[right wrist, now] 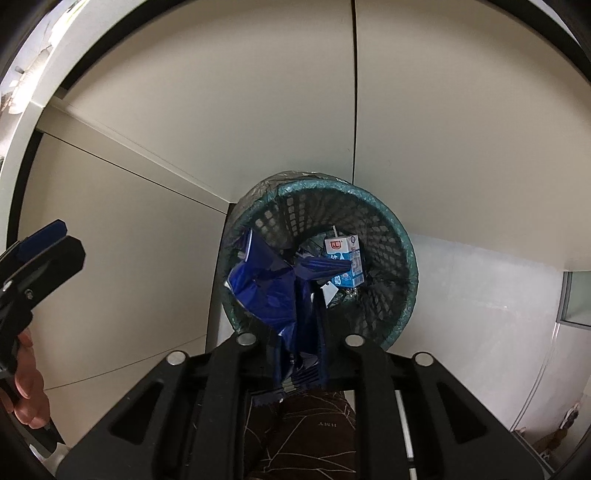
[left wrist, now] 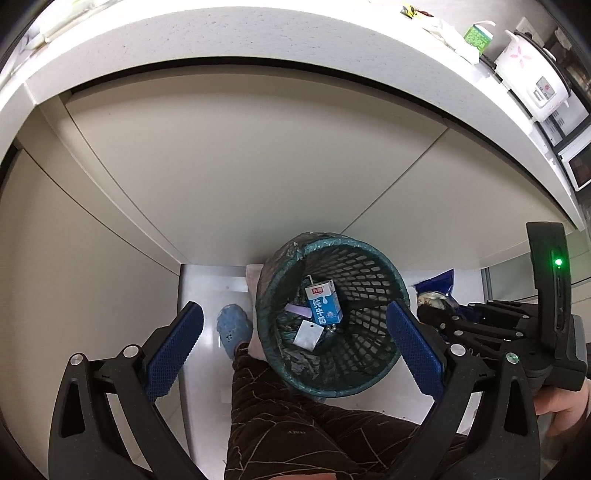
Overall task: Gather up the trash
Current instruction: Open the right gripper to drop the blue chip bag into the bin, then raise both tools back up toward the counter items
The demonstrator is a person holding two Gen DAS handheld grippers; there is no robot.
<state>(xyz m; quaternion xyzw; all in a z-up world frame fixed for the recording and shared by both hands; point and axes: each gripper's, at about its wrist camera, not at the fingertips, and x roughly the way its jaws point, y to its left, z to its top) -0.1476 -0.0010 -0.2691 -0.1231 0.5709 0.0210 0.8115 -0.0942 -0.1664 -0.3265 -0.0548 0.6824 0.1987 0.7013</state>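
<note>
The blue foil wrapper (right wrist: 269,291) hangs right over the mouth of the waste basket (right wrist: 400,236), its crumpled upper end spilling across the near-left rim while its lower end sits between the right gripper (right wrist: 299,354) fingers. Those jaws stand only narrowly apart with the wrapper between them; whether the pads are pressing on it, I cannot tell from this angle.

Down inside the basket, a blue-and-white milk carton (left wrist: 323,302) lies against the far side of the mesh wall, straw poking up, and a small white square piece (left wrist: 306,334) rests just beside it, nearer the bottom. A translucent bag lining (left wrist: 275,258) folds over the basket's rim.

The left gripper (left wrist: 295,347) hovers above the basket, jaws spread wide, nothing between them, one blue pad (left wrist: 175,350) left of the basket and the other over its right rim. Next to the basket's left side, a person's brown patterned trouser leg (left wrist: 280,417) and a blue slipper (left wrist: 232,328) stand on the pale floor. Behind the basket rise beige cabinet doors (left wrist: 240,166), and above them a white countertop (left wrist: 258,40) carrying a green carton (left wrist: 478,35) and a rice cooker (left wrist: 532,81).
</note>
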